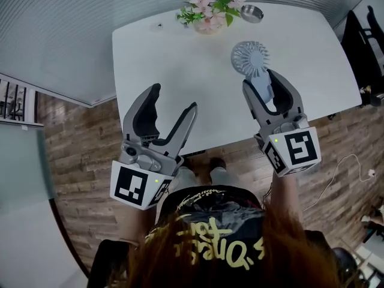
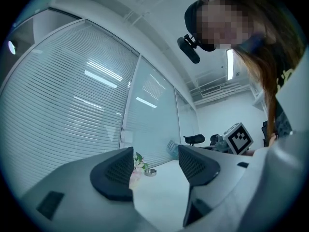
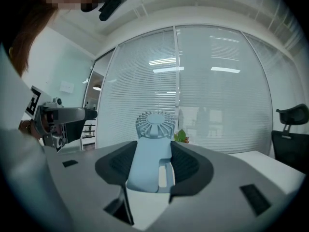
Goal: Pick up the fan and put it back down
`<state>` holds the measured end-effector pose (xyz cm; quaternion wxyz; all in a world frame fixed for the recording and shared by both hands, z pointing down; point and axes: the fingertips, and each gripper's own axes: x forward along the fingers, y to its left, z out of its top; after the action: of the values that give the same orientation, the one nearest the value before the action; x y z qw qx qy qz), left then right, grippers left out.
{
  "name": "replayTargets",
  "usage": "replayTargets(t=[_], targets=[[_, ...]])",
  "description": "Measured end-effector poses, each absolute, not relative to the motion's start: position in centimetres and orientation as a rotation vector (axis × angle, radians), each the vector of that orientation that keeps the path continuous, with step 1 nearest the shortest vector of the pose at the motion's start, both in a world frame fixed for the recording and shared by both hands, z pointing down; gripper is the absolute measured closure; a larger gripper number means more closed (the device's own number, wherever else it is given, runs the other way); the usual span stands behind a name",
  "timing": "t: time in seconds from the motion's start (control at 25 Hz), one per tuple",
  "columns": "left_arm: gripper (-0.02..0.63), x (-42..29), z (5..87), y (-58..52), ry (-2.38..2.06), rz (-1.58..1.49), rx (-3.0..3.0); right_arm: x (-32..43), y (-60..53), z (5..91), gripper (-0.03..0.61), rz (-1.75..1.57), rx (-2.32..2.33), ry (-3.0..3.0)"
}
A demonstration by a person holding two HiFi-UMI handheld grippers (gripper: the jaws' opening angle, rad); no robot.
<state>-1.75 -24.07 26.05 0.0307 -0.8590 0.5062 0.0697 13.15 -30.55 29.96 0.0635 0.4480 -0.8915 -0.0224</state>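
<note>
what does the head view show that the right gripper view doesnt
Head view only: the whole white table from above, a small metal dish beside the flowers, the wooden floor, and the gap between the left gripper jaws, open and empty.
Right gripper view only: the blinds behind glass, a black office chair, and a close look at the jaws clamping the handle.
Both: the pale blue fan held in the right gripper, the flowers and the left gripper.
</note>
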Motion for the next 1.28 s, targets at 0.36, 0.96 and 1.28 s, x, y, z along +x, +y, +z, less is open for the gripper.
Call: replayTargets(t=[0.36,0.96,1.28], targets=[[0.334,-3.1,27.8,-24.9,1.583,0.206,-2.666,11.4,-33.3,36.5,0.36,0.052,1.279,-2.599],[0.336,-4.6,31.9,-24.1,1.663,0.089,-2.743,10.7,-35.4,46.0,0.36,0.189,1.206,-2.408],[0.336,-5.2,32.2,-24.3,1.669,0.103,-2.723,10.0,-35.7,49.7,0.36,0.207,1.143,-2.295]])
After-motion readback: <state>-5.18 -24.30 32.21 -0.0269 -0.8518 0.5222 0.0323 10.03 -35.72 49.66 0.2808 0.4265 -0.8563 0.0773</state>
